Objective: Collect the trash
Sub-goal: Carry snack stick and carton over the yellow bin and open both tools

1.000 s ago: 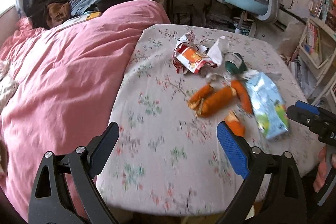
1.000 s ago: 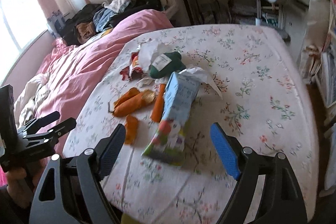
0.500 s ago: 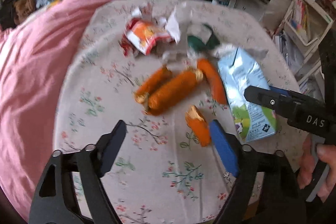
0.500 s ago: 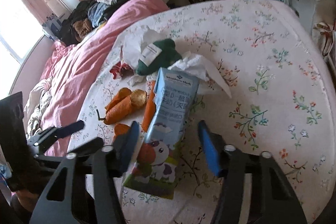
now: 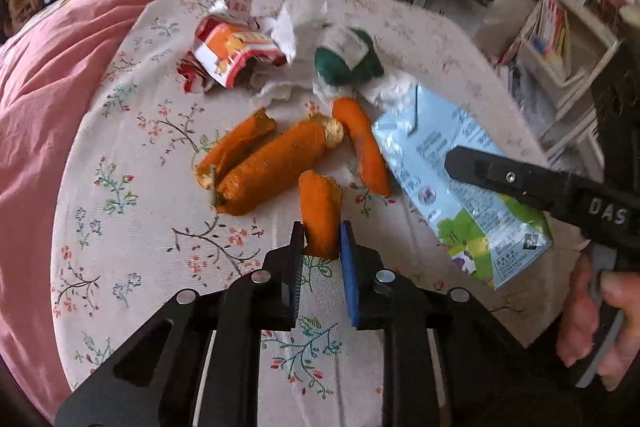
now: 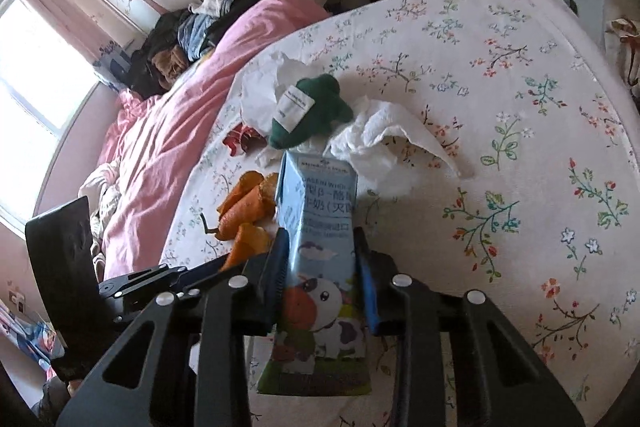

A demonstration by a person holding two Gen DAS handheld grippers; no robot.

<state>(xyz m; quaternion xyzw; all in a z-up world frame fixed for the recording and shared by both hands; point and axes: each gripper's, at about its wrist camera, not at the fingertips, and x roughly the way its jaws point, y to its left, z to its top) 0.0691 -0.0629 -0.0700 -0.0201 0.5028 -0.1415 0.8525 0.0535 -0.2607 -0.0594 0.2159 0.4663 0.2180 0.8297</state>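
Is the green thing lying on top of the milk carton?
No, the green thing lies on the flowery cloth beyond the far end of the milk carton, among crumpled white paper, not on top of it.

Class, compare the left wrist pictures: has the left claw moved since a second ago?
Yes. The left claw has advanced across the floral tablecloth toward the trash pile, and its jaws have just been closing on the short orange peel piece.
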